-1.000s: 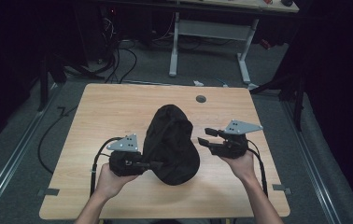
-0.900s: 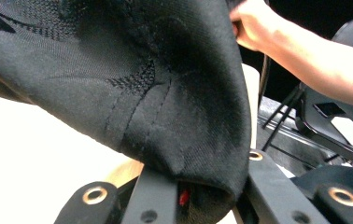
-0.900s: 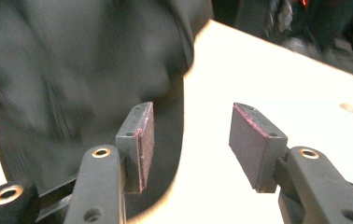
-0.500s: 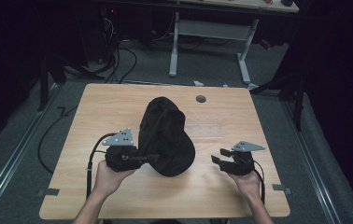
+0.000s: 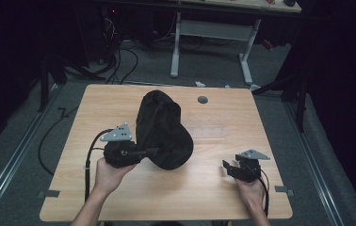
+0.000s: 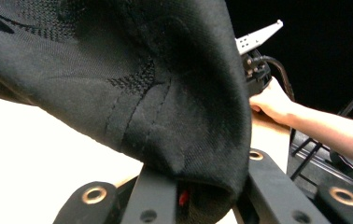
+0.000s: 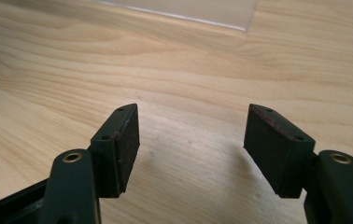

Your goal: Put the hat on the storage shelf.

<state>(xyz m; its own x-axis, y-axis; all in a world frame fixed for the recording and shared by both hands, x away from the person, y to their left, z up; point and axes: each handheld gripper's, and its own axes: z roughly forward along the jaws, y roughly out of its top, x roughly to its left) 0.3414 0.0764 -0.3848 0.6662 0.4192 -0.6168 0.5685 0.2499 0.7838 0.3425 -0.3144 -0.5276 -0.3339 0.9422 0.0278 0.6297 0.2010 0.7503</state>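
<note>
A black knitted fabric item [image 5: 162, 125] rests in a heap on the wooden table [image 5: 242, 122], left of centre. My left gripper [image 5: 153, 151] is shut on its near lower edge. In the left gripper view the cloth [image 6: 142, 84] drapes over the jaws of the left gripper [image 6: 191, 189], which pinch its hem. My right gripper [image 5: 227, 167] sits low at the front right of the table, apart from the cloth. Its jaws have just been opening. In the right gripper view the right gripper [image 7: 191, 140] stands open with only bare wood [image 7: 165, 70] between its pads.
A round grey grommet [image 5: 202, 100] sits near the table's far edge. A pale transparent sheet [image 7: 184, 9] lies flat on the wood ahead of the right gripper. Beyond the table stand white desk legs [image 5: 176, 47] and floor cables [image 5: 119, 52].
The right gripper has left the cloth's right side, dropped to the table's front right and opened wider. The cloth has shifted a little left and away. The left gripper has hardly moved.
</note>
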